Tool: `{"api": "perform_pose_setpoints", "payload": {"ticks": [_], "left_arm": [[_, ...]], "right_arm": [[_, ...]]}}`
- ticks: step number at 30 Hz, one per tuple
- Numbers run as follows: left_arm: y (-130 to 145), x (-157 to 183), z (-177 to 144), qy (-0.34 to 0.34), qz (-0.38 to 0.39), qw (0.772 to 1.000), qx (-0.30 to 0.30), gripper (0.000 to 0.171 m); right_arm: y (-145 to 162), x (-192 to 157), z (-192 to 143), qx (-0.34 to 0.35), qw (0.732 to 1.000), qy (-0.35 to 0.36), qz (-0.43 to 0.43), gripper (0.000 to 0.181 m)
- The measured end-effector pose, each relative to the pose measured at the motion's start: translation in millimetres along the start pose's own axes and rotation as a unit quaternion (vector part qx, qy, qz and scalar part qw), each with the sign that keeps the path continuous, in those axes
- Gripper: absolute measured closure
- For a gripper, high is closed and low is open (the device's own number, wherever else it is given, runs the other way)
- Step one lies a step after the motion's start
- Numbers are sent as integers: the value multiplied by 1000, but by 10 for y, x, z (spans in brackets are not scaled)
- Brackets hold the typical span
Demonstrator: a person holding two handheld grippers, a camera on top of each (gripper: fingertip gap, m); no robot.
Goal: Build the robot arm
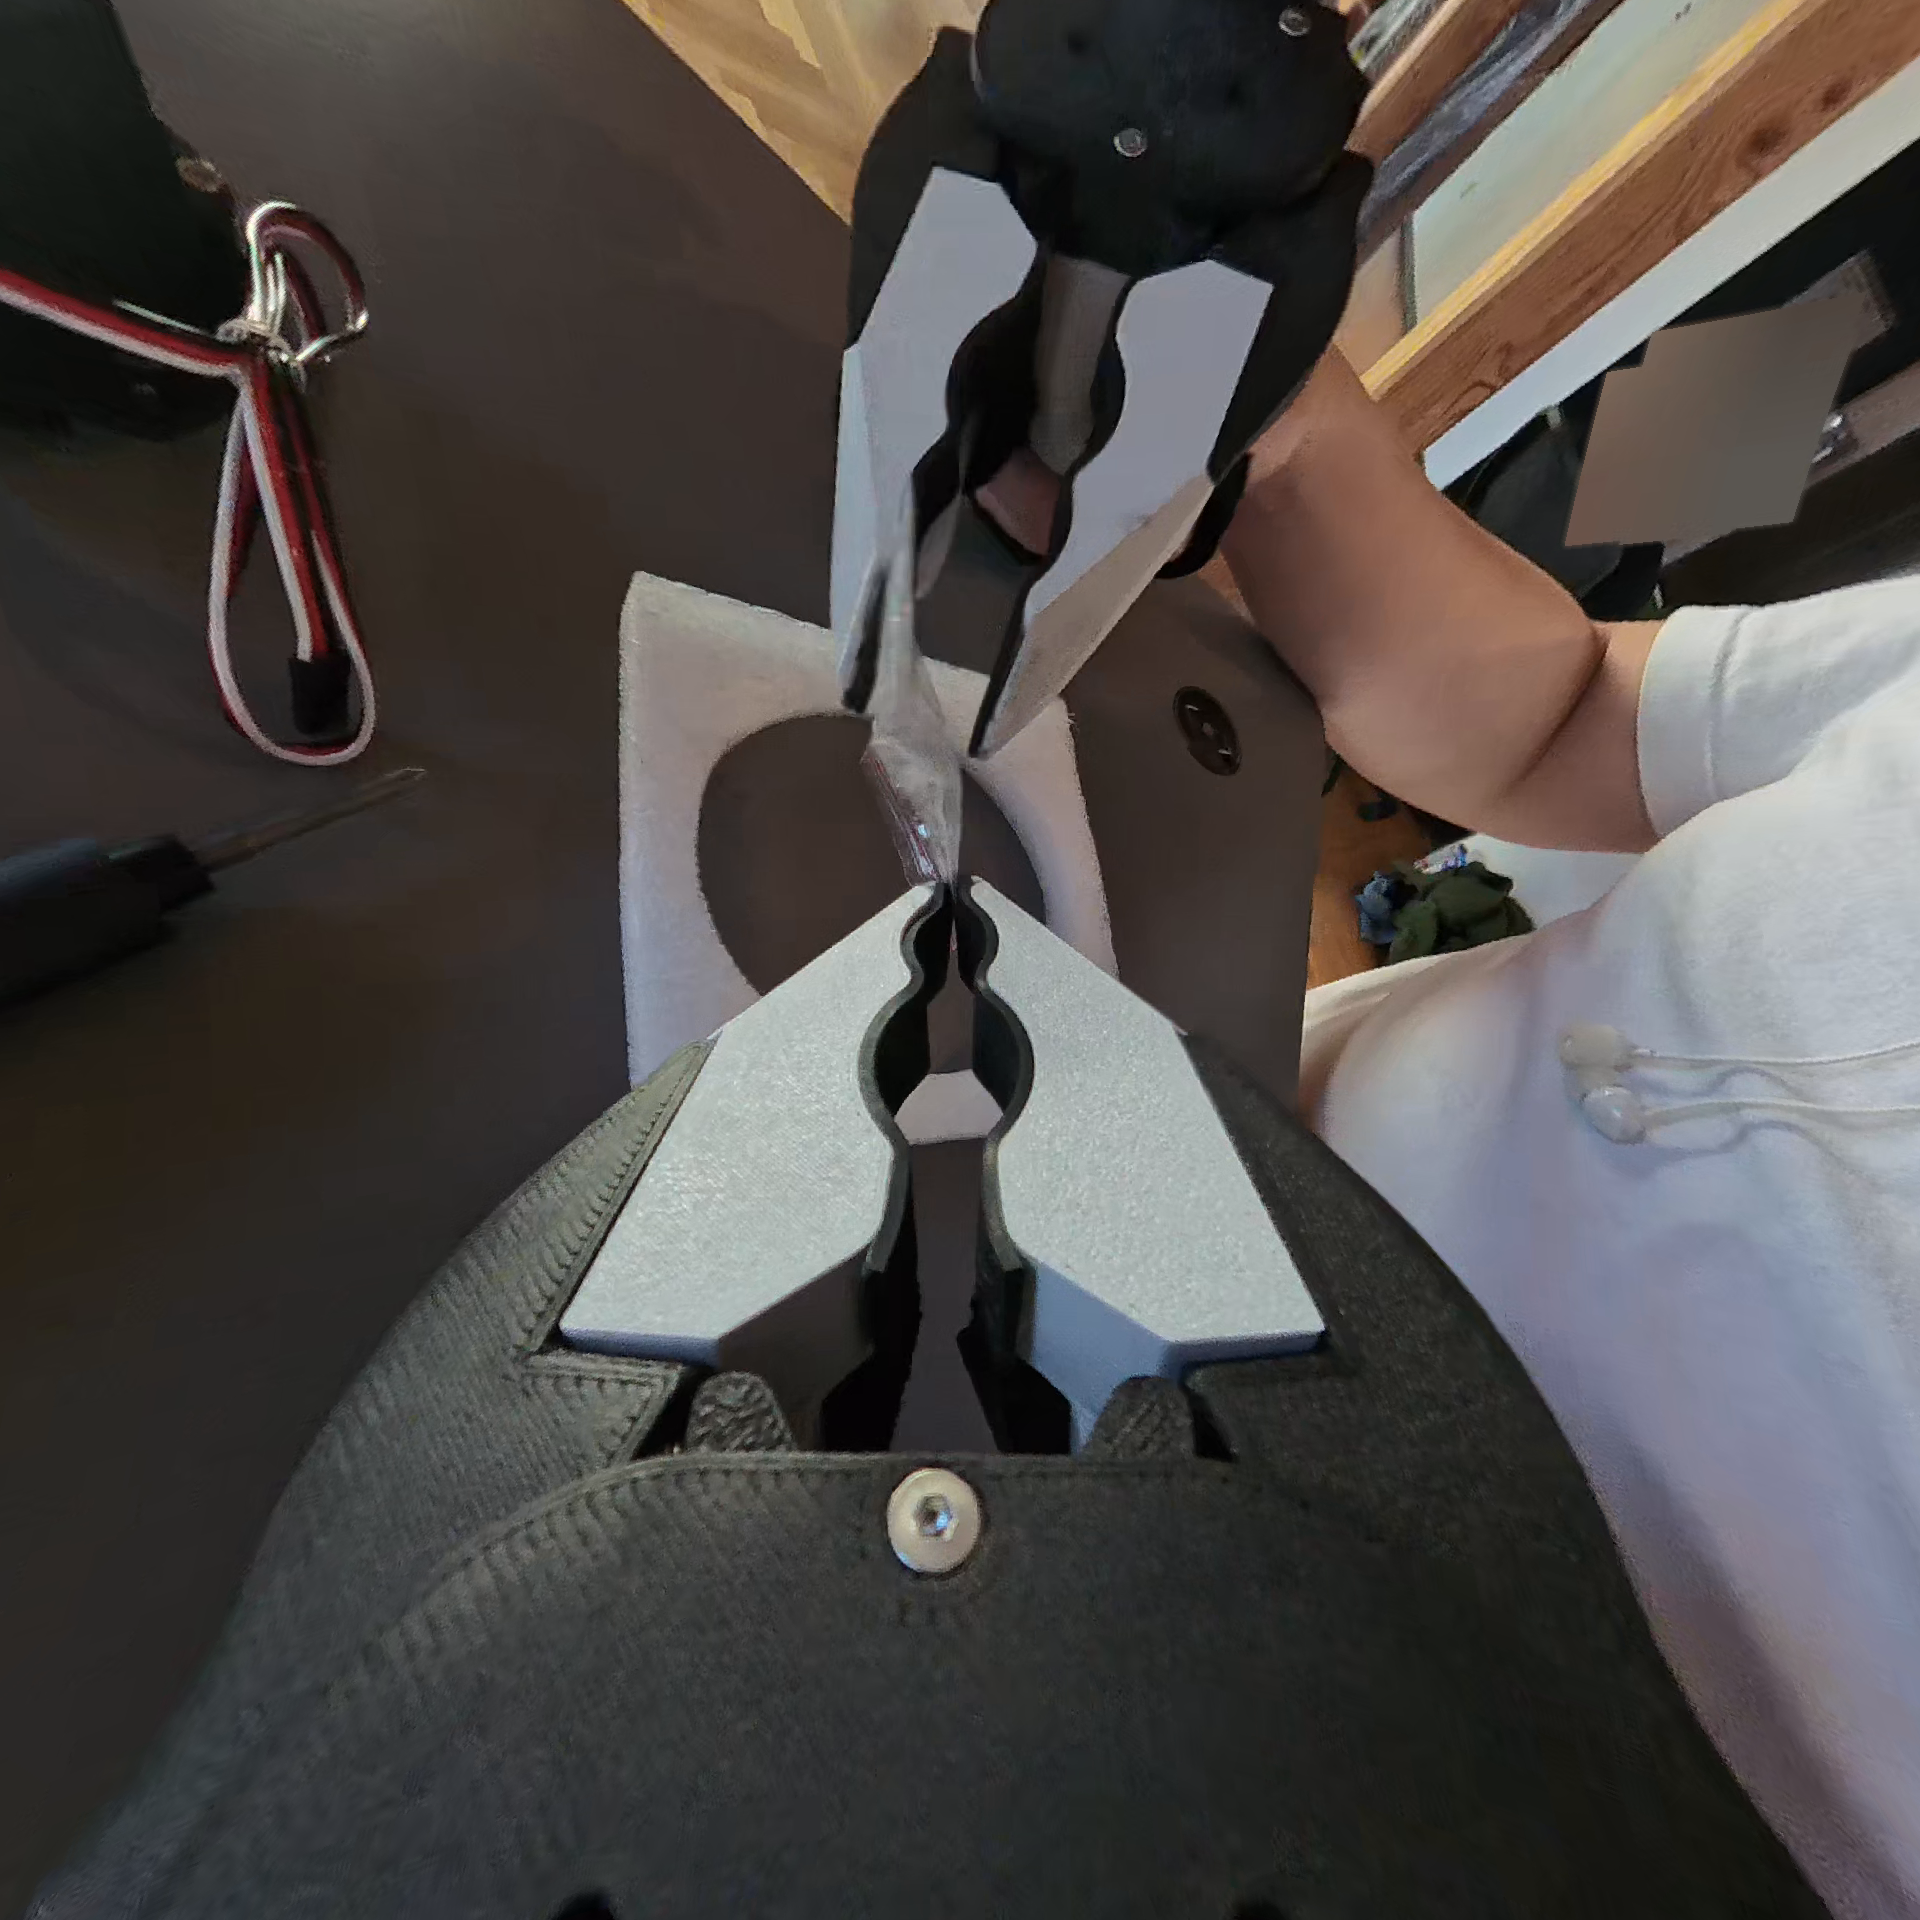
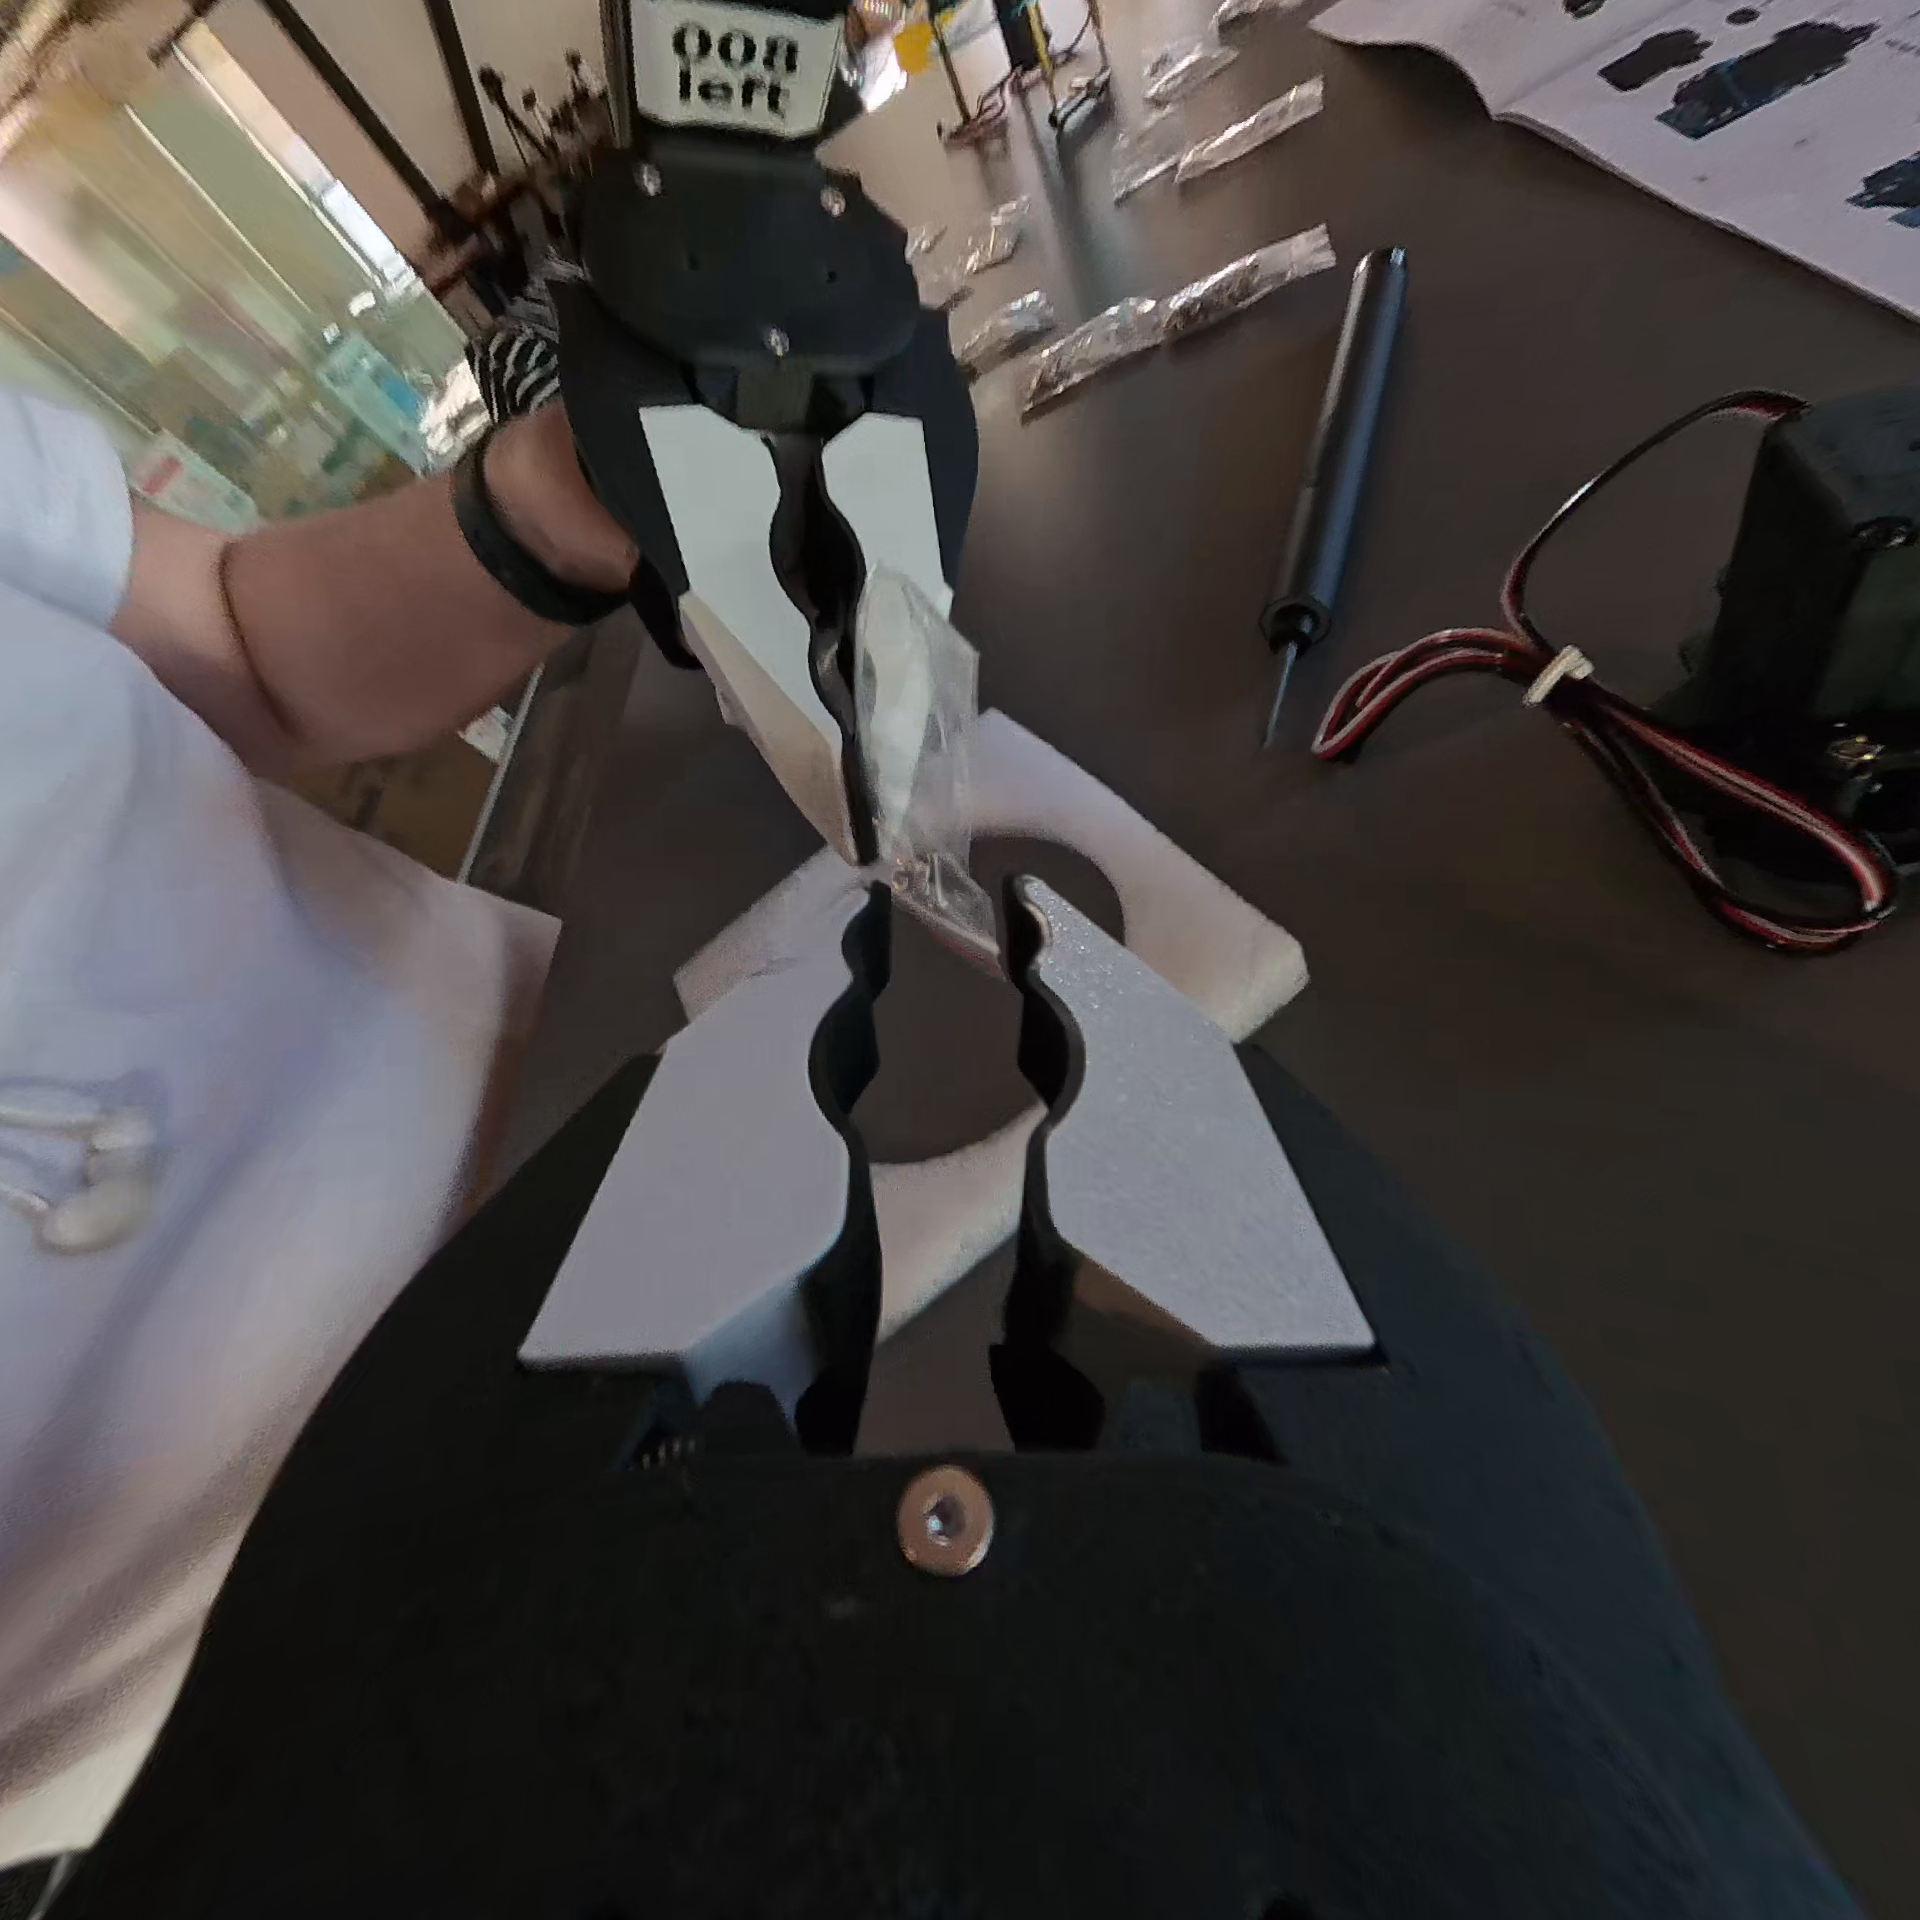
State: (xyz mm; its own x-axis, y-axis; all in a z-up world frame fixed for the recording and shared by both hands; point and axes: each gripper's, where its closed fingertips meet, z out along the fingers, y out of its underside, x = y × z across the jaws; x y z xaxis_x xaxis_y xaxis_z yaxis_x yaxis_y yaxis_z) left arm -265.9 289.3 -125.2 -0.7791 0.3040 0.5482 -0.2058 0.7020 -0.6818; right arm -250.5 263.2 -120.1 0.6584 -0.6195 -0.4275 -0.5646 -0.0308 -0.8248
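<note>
My left gripper (image 1: 951, 899) is shut on the edge of a small clear plastic bag (image 1: 914, 800) with a red seal strip and small metal parts inside. It holds the bag above a white foam block (image 1: 665, 831) that has a round hole. The right wrist view shows the same: the left gripper (image 2: 857, 831) pinches the bag (image 2: 914, 727). My right gripper (image 2: 951, 904) is open, and the bag's lower corner hangs between its fingertips without being pressed. In the left wrist view the right gripper (image 1: 920, 717) stands open around the bag's far end.
On the dark table lie a screwdriver (image 2: 1340, 447), a black servo motor (image 2: 1829, 582) with a red, white and black cable (image 2: 1662, 748), several small parts bags (image 2: 1174, 312) and a printed sheet (image 2: 1714, 104). A person in a white shirt (image 1: 1610, 1143) is close on one side. My left and right fingertips are right by each other.
</note>
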Motion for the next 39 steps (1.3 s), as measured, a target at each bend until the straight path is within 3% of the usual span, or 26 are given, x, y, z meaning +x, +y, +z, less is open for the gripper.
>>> {"api": "perform_pose_setpoints", "payload": {"ticks": [4, 9, 26, 33, 36, 39], "left_arm": [[-9, 84, -8, 9, 33, 999, -3, 171], [-7, 127, -38, 12, 50, 999, -4, 171], [-9, -100, -35, -17, 7, 1000, 13, 171], [-135, -196, -89, -13, -12, 999, 49, 171], [-198, -272, -283, -31, -21, 996, 82, 157], [-124, -313, -718, -88, -13, 989, 119, 141]], "right_arm": [[25, -44, -15, -9, 1000, -17, -16, 160], [42, -119, -15, -20, 999, -42, -29, 181], [52, -38, 56, -29, 999, -24, -23, 181], [-13, 56, 19, -6, 1000, -9, -11, 181], [-51, 77, 6, 8, 1000, -1, -10, 181], [-66, 92, -15, 18, 1000, 10, -7, 181]]}}
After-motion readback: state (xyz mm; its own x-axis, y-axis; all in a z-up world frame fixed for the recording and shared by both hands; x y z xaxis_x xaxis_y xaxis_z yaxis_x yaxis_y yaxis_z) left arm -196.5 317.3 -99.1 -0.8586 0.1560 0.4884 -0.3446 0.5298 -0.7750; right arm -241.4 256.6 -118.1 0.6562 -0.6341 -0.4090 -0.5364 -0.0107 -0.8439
